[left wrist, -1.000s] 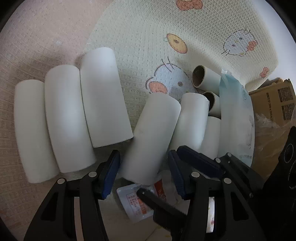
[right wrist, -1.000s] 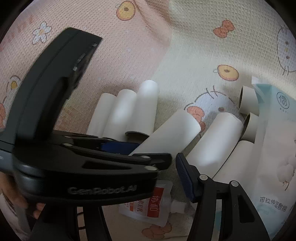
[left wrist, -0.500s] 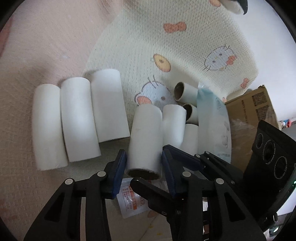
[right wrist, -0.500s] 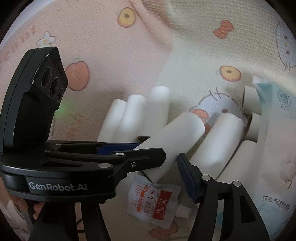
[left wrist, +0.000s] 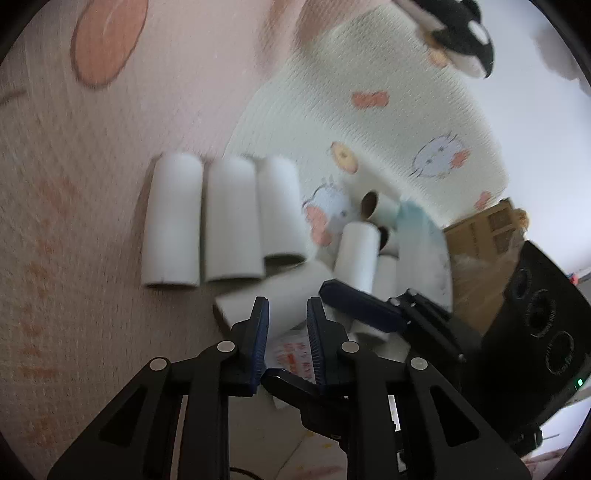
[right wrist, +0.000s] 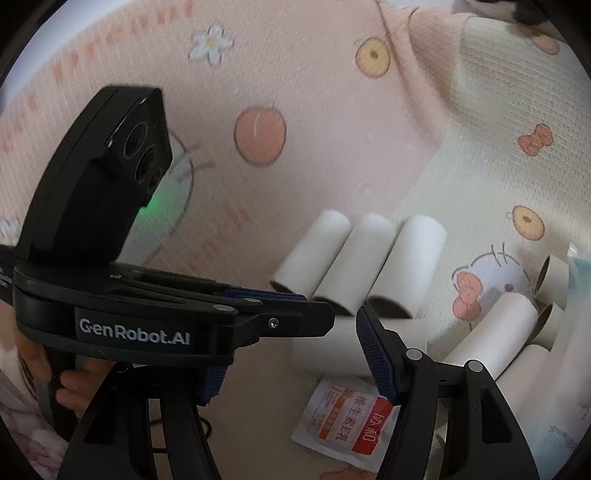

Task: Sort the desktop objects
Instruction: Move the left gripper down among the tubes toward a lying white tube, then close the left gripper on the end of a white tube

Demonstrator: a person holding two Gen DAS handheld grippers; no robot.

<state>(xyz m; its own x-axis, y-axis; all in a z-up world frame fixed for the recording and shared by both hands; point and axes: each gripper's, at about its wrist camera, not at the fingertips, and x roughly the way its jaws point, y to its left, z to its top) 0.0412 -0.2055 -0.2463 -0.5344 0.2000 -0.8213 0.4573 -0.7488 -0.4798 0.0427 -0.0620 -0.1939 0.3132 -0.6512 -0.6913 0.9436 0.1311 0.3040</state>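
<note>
Left gripper (left wrist: 287, 306) has its blue pads drawn close together, the jaws having just been closing. A blurred white roll (left wrist: 240, 302) lies crosswise right at their tips. Whether the pads pinch it I cannot tell.

Right gripper (right wrist: 291, 343) stands about half apart after opening a little. In its own view the same roll lies lengthwise across the gap and runs on past the right pad, so nothing is clamped. Its left finger is mostly hidden behind the left gripper, which crosses in front. Only this view shows a hand (right wrist: 77, 384) around the left gripper's handle.

Just under the roll lies a white and red sachet (right wrist: 343, 417), its print legible in the right view and blurred in the left. Beyond it three white rolls (left wrist: 229, 221) lie side by side, touching, on the cartoon-printed blanket (right wrist: 332, 92). To their right more rolls (right wrist: 491, 332) lean beside two open brown tubes (right wrist: 554, 273) and a pale blue packet (right wrist: 569, 387).

Farthest off, only the left view takes in a cardboard box (left wrist: 480, 229) and a black and white soft toy (left wrist: 458, 33).
</note>
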